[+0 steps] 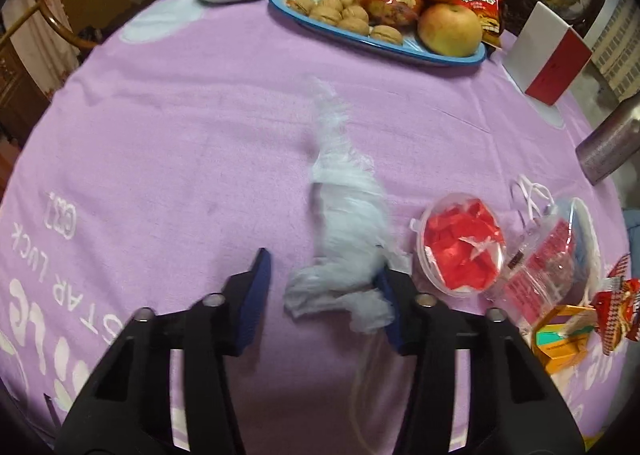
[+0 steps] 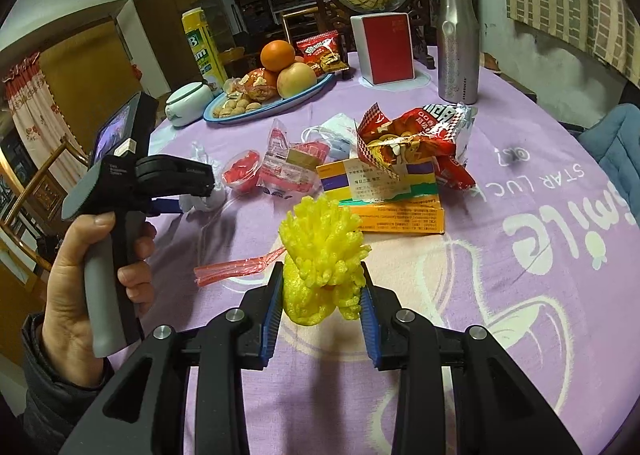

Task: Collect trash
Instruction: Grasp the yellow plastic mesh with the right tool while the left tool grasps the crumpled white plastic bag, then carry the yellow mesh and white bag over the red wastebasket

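Observation:
A crumpled white plastic bag (image 1: 344, 223) lies on the purple tablecloth (image 1: 180, 143). My left gripper (image 1: 322, 267) stands over its near end; the right pad touches the bag and the left pad is clear of it, so the jaws are open. In the right wrist view a hand holds that left gripper (image 2: 176, 195) by the bag (image 2: 208, 201). My right gripper (image 2: 321, 269) is shut on a yellow foam fruit net (image 2: 320, 247), held just above the cloth.
Beside the bag are a clear cup of red scraps (image 1: 460, 243), a clear wrapper (image 1: 548, 255), an orange box (image 2: 384, 191) and red snack bags (image 2: 416, 139). A red plastic fork (image 2: 236, 267) lies near the net. Behind stand a blue fruit tray (image 1: 400, 51) and a steel bottle (image 2: 458, 43).

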`<action>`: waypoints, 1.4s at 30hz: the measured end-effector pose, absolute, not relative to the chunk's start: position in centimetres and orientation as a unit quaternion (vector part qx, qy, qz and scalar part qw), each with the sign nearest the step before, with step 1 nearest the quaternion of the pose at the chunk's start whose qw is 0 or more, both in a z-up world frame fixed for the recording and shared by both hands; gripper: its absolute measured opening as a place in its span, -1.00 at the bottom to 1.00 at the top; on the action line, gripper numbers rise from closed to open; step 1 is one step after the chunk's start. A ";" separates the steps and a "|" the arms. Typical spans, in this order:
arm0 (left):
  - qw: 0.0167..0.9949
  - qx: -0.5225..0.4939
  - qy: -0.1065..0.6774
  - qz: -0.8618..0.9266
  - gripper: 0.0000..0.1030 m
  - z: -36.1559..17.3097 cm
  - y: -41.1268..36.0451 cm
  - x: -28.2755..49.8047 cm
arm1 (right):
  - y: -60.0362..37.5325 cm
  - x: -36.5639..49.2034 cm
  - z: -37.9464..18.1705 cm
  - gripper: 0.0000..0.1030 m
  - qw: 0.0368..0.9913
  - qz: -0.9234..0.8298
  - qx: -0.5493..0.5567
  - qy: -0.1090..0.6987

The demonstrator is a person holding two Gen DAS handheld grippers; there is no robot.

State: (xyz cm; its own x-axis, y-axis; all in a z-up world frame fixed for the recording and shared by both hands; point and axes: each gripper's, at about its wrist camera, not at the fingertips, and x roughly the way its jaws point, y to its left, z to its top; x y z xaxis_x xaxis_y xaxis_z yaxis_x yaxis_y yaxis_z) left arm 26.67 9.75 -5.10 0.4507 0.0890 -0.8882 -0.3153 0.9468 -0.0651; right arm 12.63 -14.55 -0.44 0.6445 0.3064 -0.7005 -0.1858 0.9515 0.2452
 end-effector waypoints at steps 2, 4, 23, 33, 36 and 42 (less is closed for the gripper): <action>0.843 -0.115 0.511 0.124 -0.37 -5.1 10.0 26.6 | -14.7 12.5 -0.4 -0.32 0.905 0.135 0.075 0.397; 0.841 -0.118 0.512 0.129 -0.73 -5.0 10.3 26.4 | -14.8 12.4 -0.3 -0.32 0.905 0.132 0.076 0.397; 0.877 -0.034 0.471 0.093 -0.78 -1.4 4.0 22.7 | -20.2 6.9 -0.4 -0.33 0.917 0.079 0.101 0.379; 0.887 -0.040 0.458 0.044 -0.78 -0.6 1.7 21.0 | -28.4 -0.5 -2.8 -0.33 0.916 -0.015 0.149 0.372; 0.900 -0.023 0.435 0.006 -0.78 0.3 -0.6 19.4 | -30.5 -2.6 -2.6 -0.33 0.917 -0.029 0.173 0.357; 0.908 0.027 0.404 -0.103 -0.78 0.3 -6.6 16.3 | -34.2 -6.8 -2.1 -0.33 0.921 -0.066 0.187 0.335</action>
